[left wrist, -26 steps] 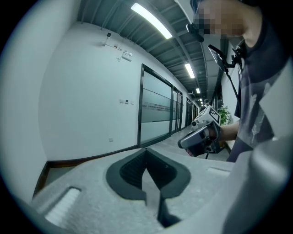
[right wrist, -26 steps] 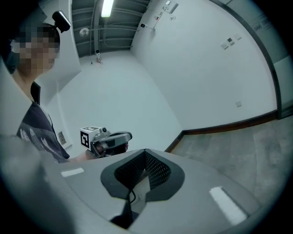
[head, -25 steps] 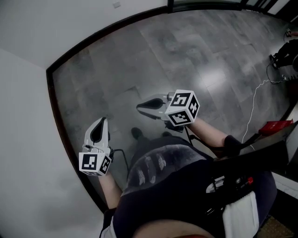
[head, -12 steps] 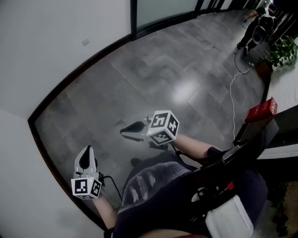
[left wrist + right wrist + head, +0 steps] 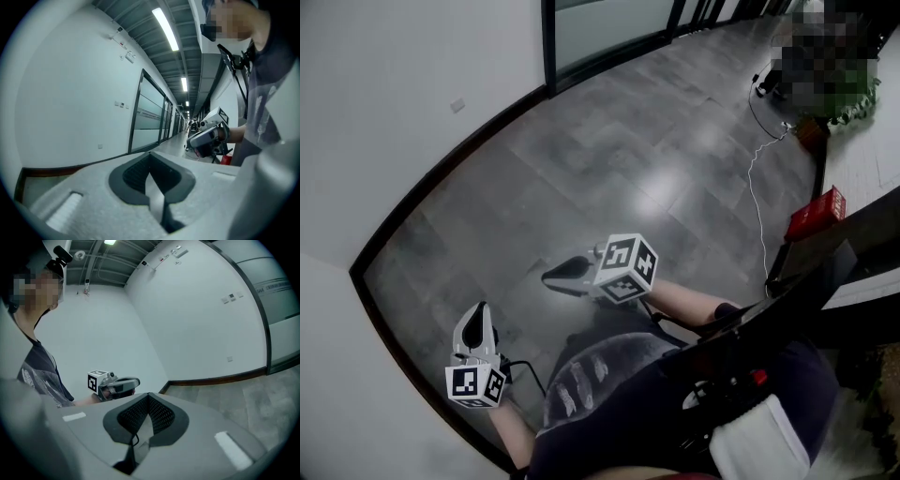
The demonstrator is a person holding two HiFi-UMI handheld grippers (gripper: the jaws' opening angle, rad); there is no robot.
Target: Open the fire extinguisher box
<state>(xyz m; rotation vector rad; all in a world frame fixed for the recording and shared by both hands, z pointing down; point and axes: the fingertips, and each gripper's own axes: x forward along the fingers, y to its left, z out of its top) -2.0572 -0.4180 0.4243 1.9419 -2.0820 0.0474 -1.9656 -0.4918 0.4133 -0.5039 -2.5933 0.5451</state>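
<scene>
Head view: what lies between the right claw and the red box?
Between right claw and red box: bare floor crossed by a white cable, head view.

1. The left gripper (image 5: 476,314) was at the lower left, near the foot of the wall (image 5: 356,141).
2. The right gripper (image 5: 558,274) was to its right, over the floor (image 5: 609,169).
3. A box (image 5: 816,214) stood well apart, far right.
4. A cable (image 5: 759,178) lay on the floor, left of the box.
5. A glazed partition (image 5: 600,28) stood far ahead.
</scene>
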